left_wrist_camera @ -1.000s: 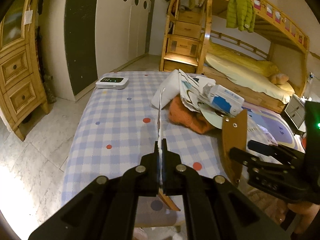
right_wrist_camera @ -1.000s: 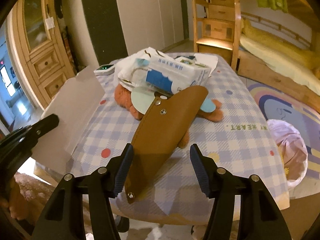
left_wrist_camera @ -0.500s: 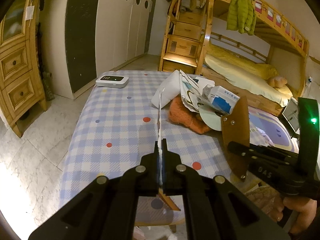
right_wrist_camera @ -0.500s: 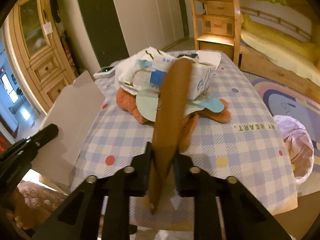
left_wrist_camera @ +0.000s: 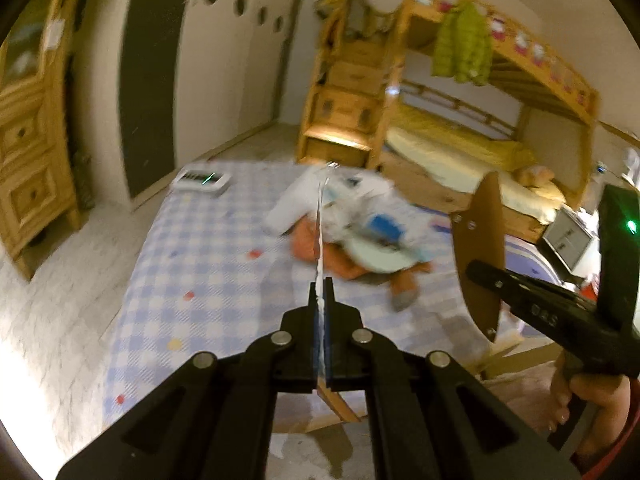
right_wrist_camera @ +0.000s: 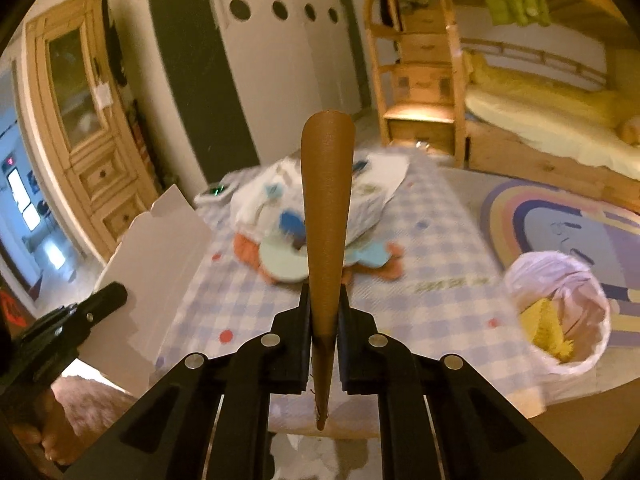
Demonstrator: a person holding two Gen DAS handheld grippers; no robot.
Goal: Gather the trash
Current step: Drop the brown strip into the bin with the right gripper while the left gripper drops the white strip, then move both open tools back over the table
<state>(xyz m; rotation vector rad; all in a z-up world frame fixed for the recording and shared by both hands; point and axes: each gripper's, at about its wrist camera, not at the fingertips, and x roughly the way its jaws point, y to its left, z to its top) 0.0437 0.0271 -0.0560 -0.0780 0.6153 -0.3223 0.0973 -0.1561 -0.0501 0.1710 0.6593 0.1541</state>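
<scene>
Brown and stiff, the leather piece [right_wrist_camera: 327, 216] stood up thin and tall between the two black jaws of the right tool [right_wrist_camera: 324, 340]. The jaws were closing, and both pads already pressed on its sides. Its round tip pointed up and away, and its sharp end hung down below the jaws. In the left view the same piece showed as a wide brown leaf shape with small metal studs.

White card [left_wrist_camera: 320, 248], seen edge on from the left tool [left_wrist_camera: 320, 308], was pinched tight in jaws that were fully shut on it. From the right view the card was a big flat sheet with a notched top, held up at the left side of the surface [right_wrist_camera: 440, 280].

That surface had a blue and white checked cloth with little coloured dots. In the middle lay a heap of white wrappers [right_wrist_camera: 280, 196] with blue marks, on top of an orange soft toy [right_wrist_camera: 248, 244]. A small white gadget [left_wrist_camera: 202, 180] with a green light sat near the far corner.

On the floor at the right, just beside the surface, stood a bin with a pale bag [right_wrist_camera: 560, 304], and something yellow lay inside it. It stood on a rainbow rug [right_wrist_camera: 552, 224]. A wooden bunk bed [left_wrist_camera: 472, 128] with a green jacket [left_wrist_camera: 462, 48] stood behind
</scene>
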